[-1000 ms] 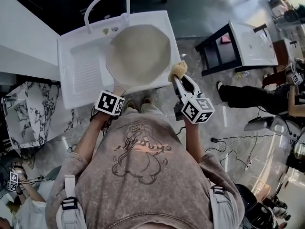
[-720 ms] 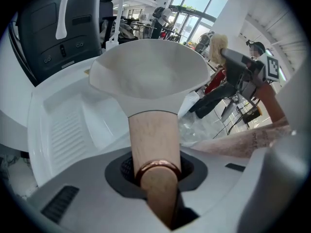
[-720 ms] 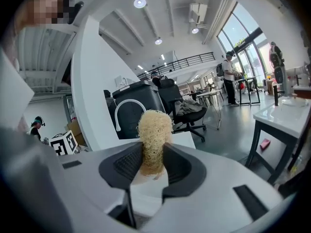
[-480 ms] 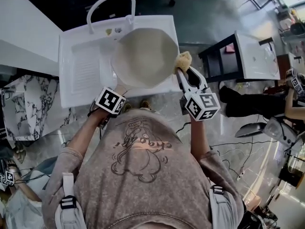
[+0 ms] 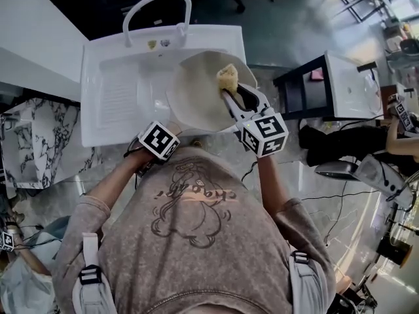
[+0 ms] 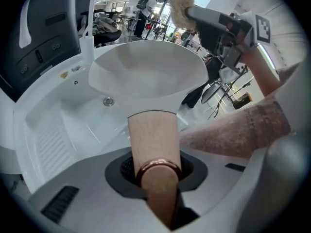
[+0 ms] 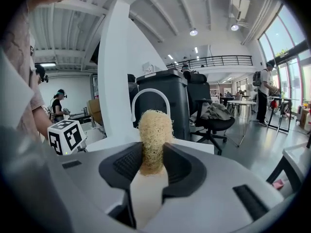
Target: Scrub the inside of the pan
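The cream-white pan (image 5: 204,90) is held tilted over the white sink (image 5: 118,97), its inside facing up. My left gripper (image 5: 169,131) is shut on the pan's tan handle (image 6: 153,144), whose copper end ring sits between the jaws. The pan's bowl (image 6: 146,79) fills the middle of the left gripper view. My right gripper (image 5: 230,91) is shut on a yellow fibrous scrubber (image 5: 227,77), which hangs over the pan's right side. In the right gripper view the scrubber (image 7: 154,140) sticks up between the jaws. The right gripper (image 6: 194,14) with the scrubber (image 6: 181,6) shows above the pan's far rim.
A white arched faucet (image 5: 157,12) stands at the sink's far edge, and a drain (image 6: 108,101) lies in the basin. A dark-legged white table (image 5: 340,77) is to the right. A black bin and an office chair (image 7: 209,115) stand behind the sink.
My right gripper has carried the scrubber leftward from outside the pan's right rim to over the pan's inside. The pan has tilted and shifted slightly right.
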The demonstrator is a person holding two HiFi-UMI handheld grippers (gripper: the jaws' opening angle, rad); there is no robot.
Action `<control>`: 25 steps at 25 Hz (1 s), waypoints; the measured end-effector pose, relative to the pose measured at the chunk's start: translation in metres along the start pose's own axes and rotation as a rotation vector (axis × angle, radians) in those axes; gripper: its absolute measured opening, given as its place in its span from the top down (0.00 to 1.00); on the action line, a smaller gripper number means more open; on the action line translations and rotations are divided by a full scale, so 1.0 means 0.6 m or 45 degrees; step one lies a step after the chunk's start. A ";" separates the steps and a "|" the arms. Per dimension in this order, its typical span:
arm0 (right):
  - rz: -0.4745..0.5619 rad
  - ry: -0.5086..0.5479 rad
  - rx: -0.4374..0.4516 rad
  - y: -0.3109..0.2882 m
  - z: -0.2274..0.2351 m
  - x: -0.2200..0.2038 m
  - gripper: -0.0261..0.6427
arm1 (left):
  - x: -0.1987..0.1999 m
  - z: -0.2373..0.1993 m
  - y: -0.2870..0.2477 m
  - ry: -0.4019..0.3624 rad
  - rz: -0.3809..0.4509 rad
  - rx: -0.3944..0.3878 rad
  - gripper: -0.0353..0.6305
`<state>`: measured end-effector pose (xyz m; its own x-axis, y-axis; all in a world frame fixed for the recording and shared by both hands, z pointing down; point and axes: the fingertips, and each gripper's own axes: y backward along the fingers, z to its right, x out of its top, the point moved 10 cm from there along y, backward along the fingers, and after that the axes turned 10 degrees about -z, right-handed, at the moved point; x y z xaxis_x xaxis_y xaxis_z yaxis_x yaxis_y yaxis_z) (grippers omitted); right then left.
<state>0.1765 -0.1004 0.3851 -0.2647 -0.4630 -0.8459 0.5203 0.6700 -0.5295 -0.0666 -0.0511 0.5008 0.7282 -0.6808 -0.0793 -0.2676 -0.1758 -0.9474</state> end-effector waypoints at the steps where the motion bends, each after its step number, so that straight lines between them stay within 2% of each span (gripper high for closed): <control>1: -0.017 0.019 0.016 -0.011 -0.004 0.000 0.75 | 0.001 0.001 -0.003 -0.016 -0.010 0.008 0.78; 10: -0.177 0.191 0.160 -0.100 -0.027 0.000 0.75 | 0.014 0.020 -0.030 -0.093 -0.047 -0.013 0.78; 14: -0.259 0.271 0.162 -0.135 -0.040 -0.011 0.75 | 0.022 0.026 -0.031 -0.118 -0.055 -0.017 0.78; 19: -0.371 0.292 0.161 -0.173 -0.045 -0.046 0.75 | 0.024 0.026 -0.034 -0.094 -0.058 -0.031 0.78; 25: -0.487 0.303 0.186 -0.206 -0.038 -0.068 0.75 | 0.030 0.030 -0.036 -0.125 -0.045 -0.019 0.77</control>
<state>0.1044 -0.1508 0.4837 -0.6295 -0.5034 -0.5919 0.4533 0.3808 -0.8059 -0.0364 -0.0468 0.5146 0.7955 -0.6011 -0.0765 -0.2493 -0.2095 -0.9455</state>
